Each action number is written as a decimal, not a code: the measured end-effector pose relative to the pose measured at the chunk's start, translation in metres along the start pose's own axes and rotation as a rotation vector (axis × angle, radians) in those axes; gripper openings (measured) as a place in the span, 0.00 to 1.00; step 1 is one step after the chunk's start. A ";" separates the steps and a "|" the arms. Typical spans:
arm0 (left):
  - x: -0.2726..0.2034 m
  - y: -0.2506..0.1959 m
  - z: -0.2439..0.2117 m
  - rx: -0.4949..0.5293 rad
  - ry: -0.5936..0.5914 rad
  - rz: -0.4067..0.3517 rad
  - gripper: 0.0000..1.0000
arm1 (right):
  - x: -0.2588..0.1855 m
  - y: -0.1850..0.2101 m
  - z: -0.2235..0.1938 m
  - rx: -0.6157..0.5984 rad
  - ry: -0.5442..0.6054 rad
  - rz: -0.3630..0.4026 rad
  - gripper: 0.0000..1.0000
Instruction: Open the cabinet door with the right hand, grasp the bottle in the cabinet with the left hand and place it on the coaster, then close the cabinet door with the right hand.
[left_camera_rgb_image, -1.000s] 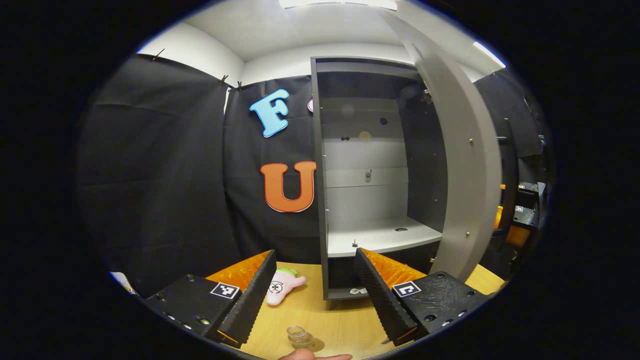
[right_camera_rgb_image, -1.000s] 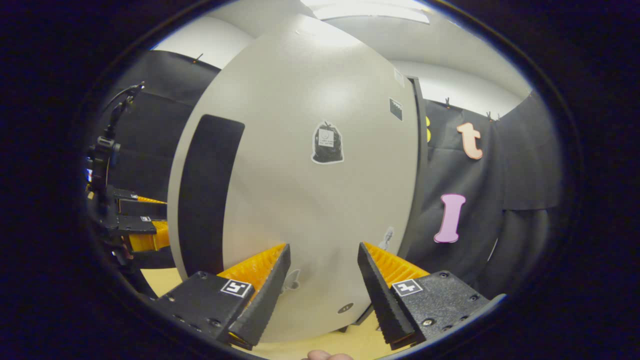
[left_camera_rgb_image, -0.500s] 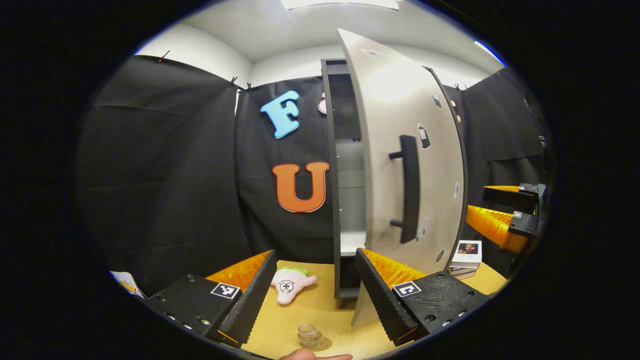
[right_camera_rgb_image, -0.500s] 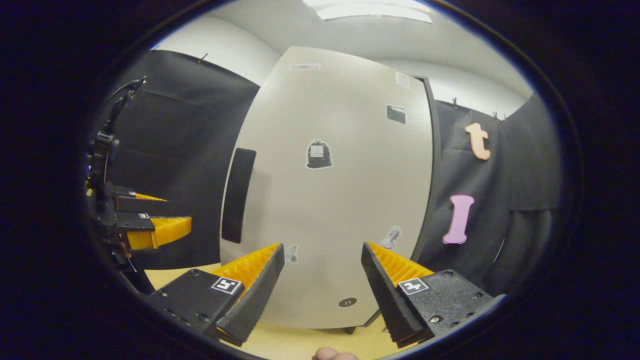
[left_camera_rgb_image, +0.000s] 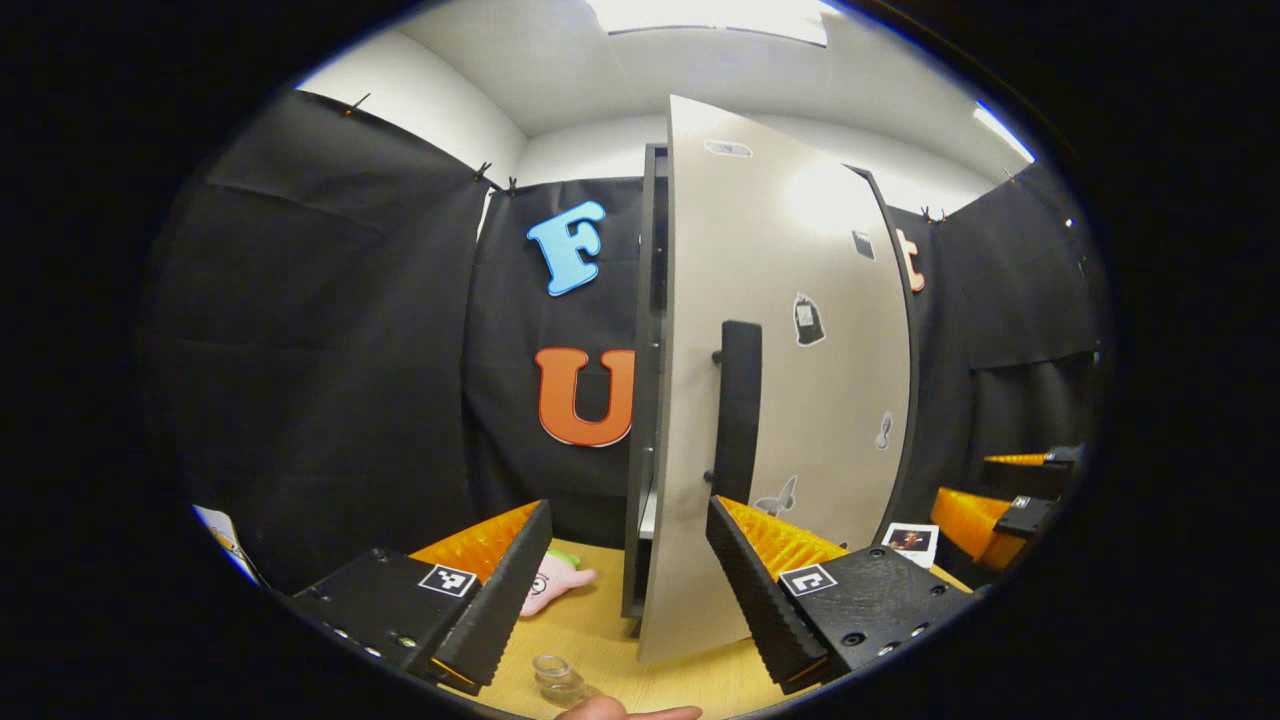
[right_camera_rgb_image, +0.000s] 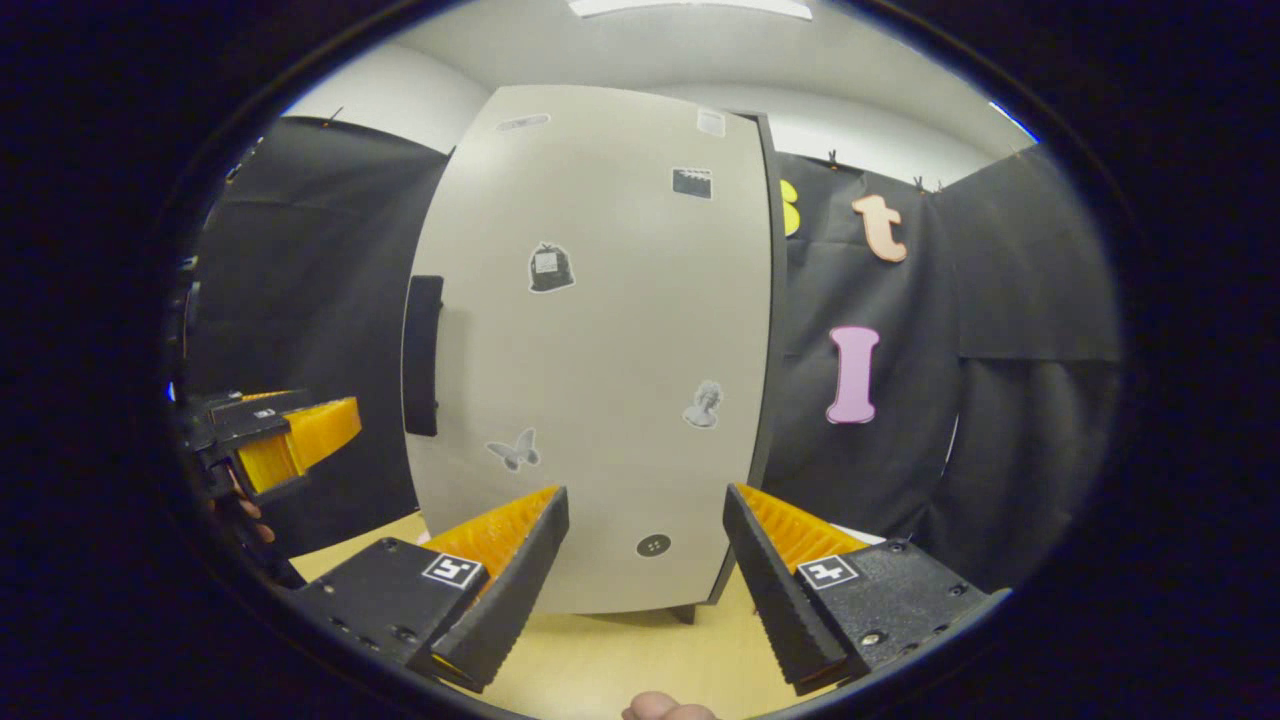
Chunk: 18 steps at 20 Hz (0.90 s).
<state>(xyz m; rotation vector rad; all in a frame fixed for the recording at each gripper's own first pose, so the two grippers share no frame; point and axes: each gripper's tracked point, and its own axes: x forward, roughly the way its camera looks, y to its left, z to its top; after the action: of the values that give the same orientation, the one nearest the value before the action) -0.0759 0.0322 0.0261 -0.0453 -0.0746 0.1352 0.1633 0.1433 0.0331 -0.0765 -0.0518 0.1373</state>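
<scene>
- We judge the step in hand to be the last one: closing the cabinet door (left_camera_rgb_image: 790, 400) with the right hand.
- In the left gripper view the door stands just ajar, its free edge a little out from the cabinet frame (left_camera_rgb_image: 645, 400), with a thin dark gap between them.
- In the right gripper view, our right gripper (right_camera_rgb_image: 645, 580) faces the door's outer panel, fingers spread apart and holding nothing; we cannot tell whether a fingertip touches the panel.
- Our left gripper (left_camera_rgb_image: 630, 590) is likewise spread wide and empty, held low over the wooden table (left_camera_rgb_image: 600, 640).
- The bottle (left_camera_rgb_image: 556, 678) is a small clear one, standing on the table at the bottom edge of the left gripper view; the coaster under it is too cropped to confirm.
- To finish well, we would press flat on the panel near the black handle (left_camera_rgb_image: 738, 405), on the side away from the hinge, and push straight in until the gap closes.
- We would keep the left gripper back from the closing edge.
- A pink plush toy (left_camera_rgb_image: 550, 585) lies left of the cabinet, clear of the door's path.
</scene>
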 end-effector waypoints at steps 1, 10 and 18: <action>0.000 -0.003 0.001 -0.011 -0.004 -0.009 0.94 | -0.005 -0.008 0.004 0.005 -0.012 -0.028 0.99; -0.005 -0.033 0.003 0.017 -0.005 -0.100 0.94 | -0.022 -0.041 -0.008 0.109 0.011 -0.148 0.99; -0.009 -0.034 0.000 0.025 0.012 -0.113 0.94 | -0.030 -0.035 -0.018 0.102 0.037 -0.126 0.99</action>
<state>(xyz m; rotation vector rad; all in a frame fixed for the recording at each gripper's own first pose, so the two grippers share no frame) -0.0804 -0.0028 0.0271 -0.0170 -0.0629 0.0226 0.1391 0.1037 0.0160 0.0260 -0.0124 0.0124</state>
